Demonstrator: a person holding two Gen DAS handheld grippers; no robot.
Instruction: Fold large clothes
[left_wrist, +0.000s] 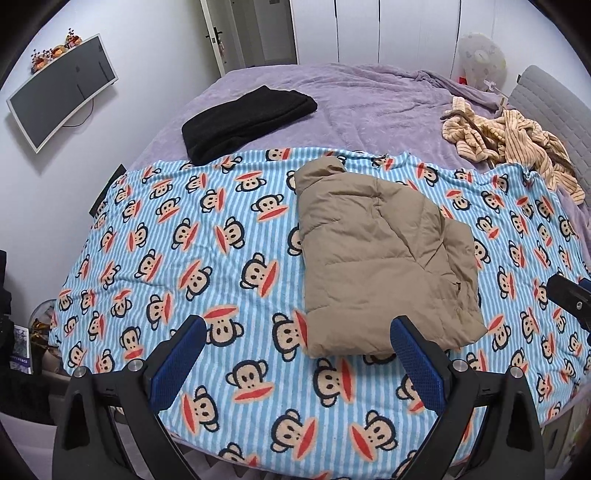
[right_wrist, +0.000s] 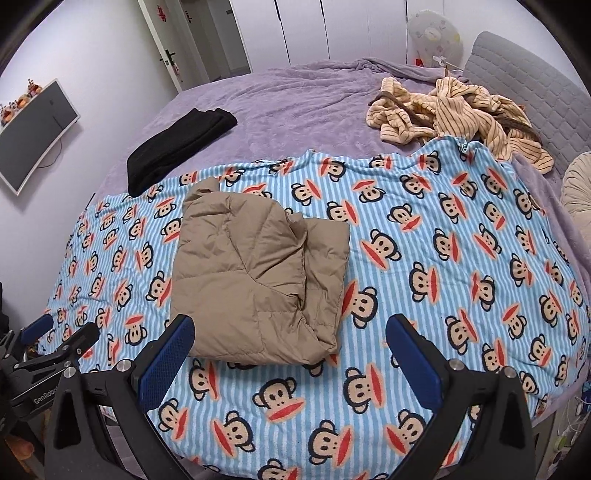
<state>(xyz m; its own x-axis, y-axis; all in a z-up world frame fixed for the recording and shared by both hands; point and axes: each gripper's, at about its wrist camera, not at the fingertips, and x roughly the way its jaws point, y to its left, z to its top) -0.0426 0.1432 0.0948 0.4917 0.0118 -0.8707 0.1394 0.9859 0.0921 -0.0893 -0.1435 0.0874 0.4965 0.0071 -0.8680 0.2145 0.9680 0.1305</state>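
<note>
Lying folded into a puffy tan bundle — jacket (left_wrist: 384, 254) — both tongs (left_wrist: 299, 354) (right_wrist: 290, 350) gape wide, empty.

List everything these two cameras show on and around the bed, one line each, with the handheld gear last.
puffer jacket: one, tan, folded on the monkey blanket, touching neither tongs
monkey blanket: one, blue-striped with cartoon monkeys, spread over the near part of the bed
bed cover: one, purple, under everything
black garment: one, black, folded at the blanket's far left edge
striped garment: one, cream and brown, crumpled at the far right by the headboard
headboard: one, grey, far right
monitor: one, white-framed, on the left wall
fan: one, white, behind the bed
door: one, pale, far wall
left tongs: one, black with blue pads, open, empty
right tongs: one, same, open, empty
</note>
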